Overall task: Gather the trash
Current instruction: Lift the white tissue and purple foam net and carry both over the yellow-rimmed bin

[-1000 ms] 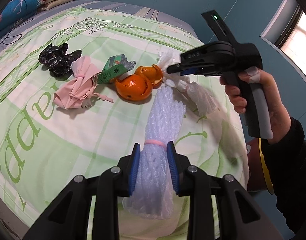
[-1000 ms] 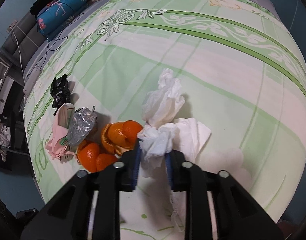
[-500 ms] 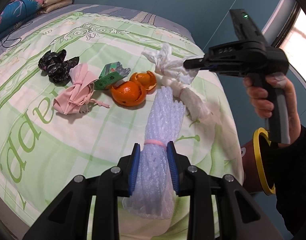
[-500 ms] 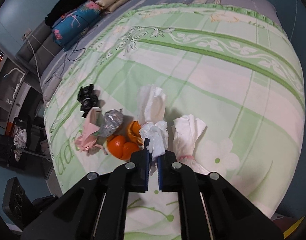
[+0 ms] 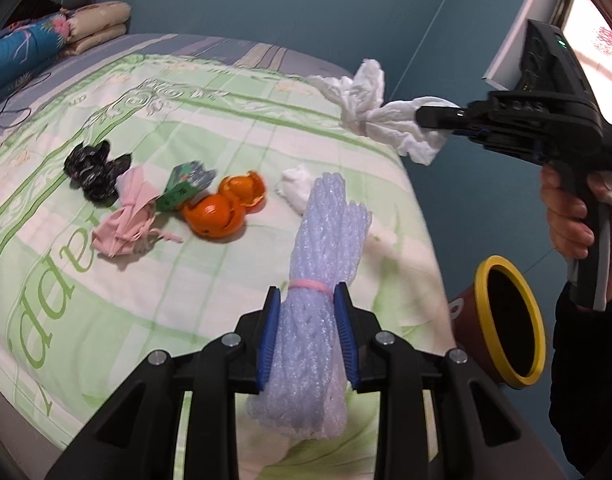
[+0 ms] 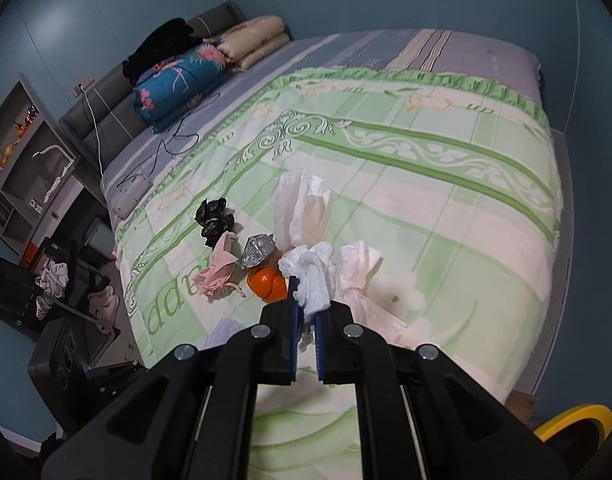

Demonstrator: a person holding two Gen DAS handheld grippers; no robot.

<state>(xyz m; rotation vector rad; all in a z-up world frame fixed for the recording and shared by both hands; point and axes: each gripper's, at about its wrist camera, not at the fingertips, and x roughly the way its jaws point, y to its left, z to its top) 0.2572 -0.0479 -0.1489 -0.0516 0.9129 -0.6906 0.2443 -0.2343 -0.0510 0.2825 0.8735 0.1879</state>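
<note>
1. The left gripper is clamped on a foam net bundle bound with a pink band.
2. The right gripper pinches a white tissue wad, held in the air above the bed.
3. Orange peel, a pink cloth and a black bag lie on the blanket.
4. A yellow-rimmed bin stands beside the bed.

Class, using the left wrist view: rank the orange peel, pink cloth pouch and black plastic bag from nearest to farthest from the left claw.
1. Orange peel, just left of the claw.
2. Pink cloth pouch, farther left.
3. Black plastic bag, behind the pouch.
</note>
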